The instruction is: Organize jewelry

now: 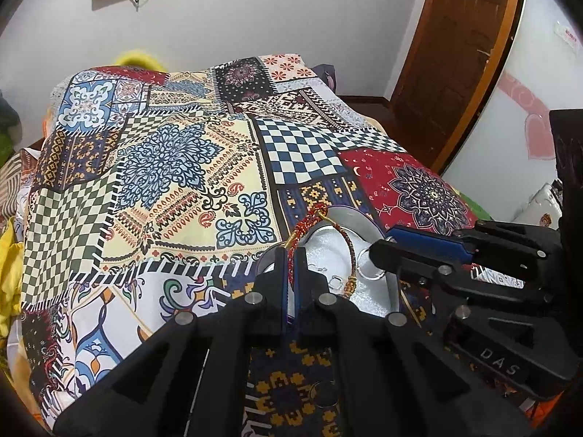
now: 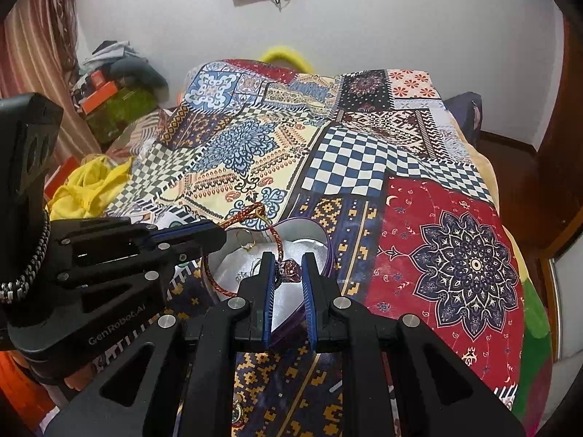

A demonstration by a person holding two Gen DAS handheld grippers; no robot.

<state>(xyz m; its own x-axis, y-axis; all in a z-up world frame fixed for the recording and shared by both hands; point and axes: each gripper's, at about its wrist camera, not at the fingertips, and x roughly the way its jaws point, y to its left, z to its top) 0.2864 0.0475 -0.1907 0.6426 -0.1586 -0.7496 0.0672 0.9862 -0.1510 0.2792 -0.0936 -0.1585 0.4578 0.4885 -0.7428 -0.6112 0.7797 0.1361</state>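
Over the heart-shaped box [image 2: 320, 240] on the patchwork bedspread [image 1: 182, 167], I have my left gripper [image 1: 290, 255] pinched tight on the red beaded cord bracelet [image 1: 309, 218] and my right gripper [image 2: 288, 267] clamped narrowly on a dark red ring [image 2: 289, 267]; I judge both are mid-deposit, so next I lower each and release inside the lined box

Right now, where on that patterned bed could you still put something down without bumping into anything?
The bedspread lies bare beyond the heart-shaped box: the blue checkered patch, and the red mandala patch to its right in the right wrist view. Crowded: the box itself, holding rings, with the left gripper pinching a red braided bracelet and the right gripper gripping a reddish jewel over it.
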